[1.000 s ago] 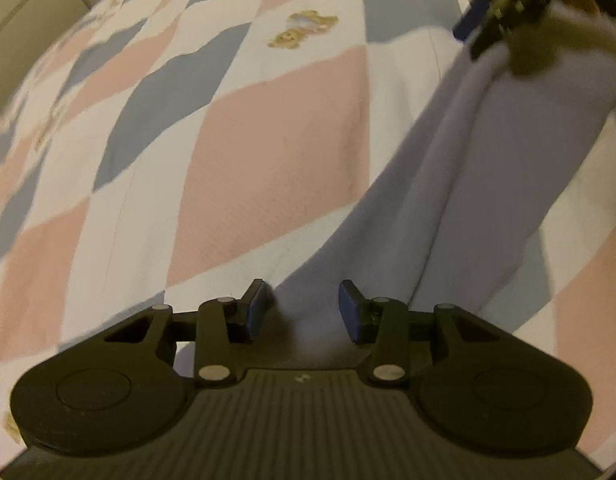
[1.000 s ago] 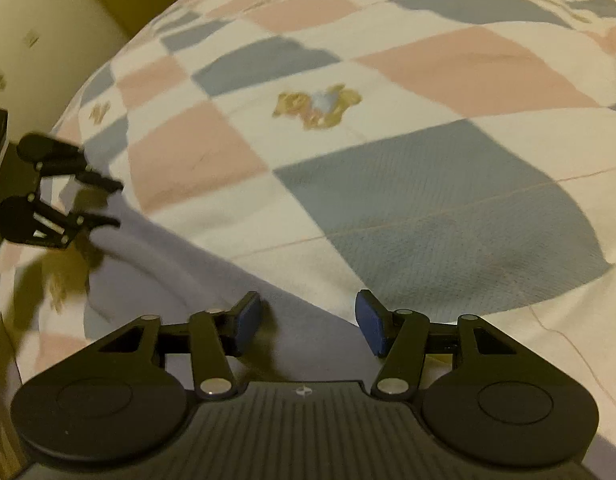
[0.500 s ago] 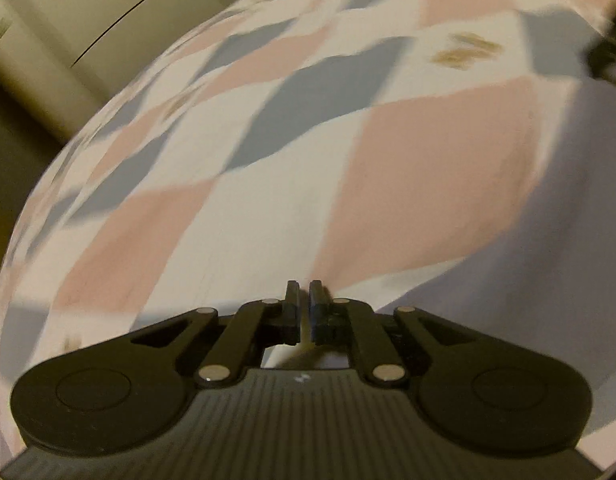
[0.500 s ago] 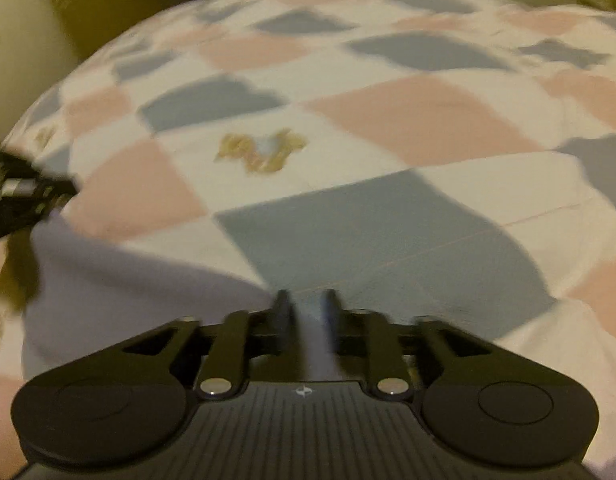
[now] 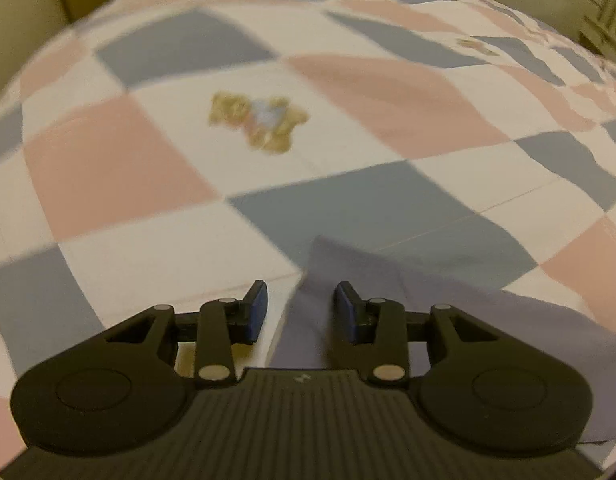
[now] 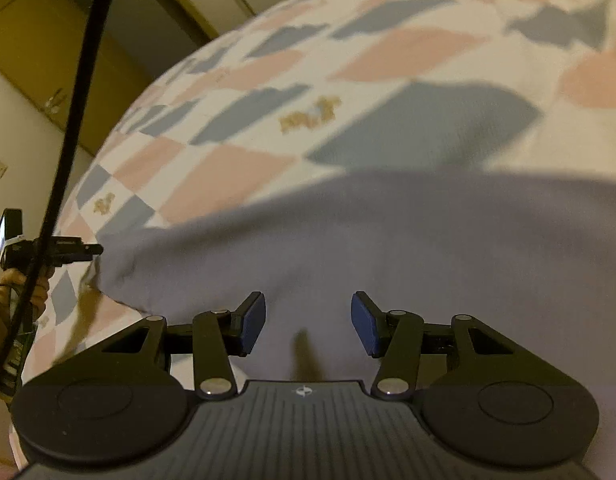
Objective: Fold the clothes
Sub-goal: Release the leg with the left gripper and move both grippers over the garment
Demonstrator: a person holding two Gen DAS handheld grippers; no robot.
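Observation:
A lavender garment (image 6: 387,248) lies spread on the checked bedspread (image 6: 387,56). My right gripper (image 6: 308,322) stands open just above the garment's near part, nothing between its blue pads (image 6: 252,322). In the left wrist view a corner of the garment (image 5: 447,300) reaches in between the fingers of my left gripper (image 5: 302,312), which is open and not clamping it. The right wrist view shows the left gripper (image 6: 68,250) from the side at the garment's left corner, held by a hand (image 6: 24,284).
The bedspread (image 5: 148,240) has pink, grey-blue and white checks with small bear prints (image 5: 260,120). A black cable (image 6: 80,80) hangs across the left of the right wrist view. Cupboard doors (image 6: 48,40) stand beyond the bed's far edge.
Both grippers, shut on the garment half a second ago, have opened. Both views have swung, and the garment now lies spread on the bed.

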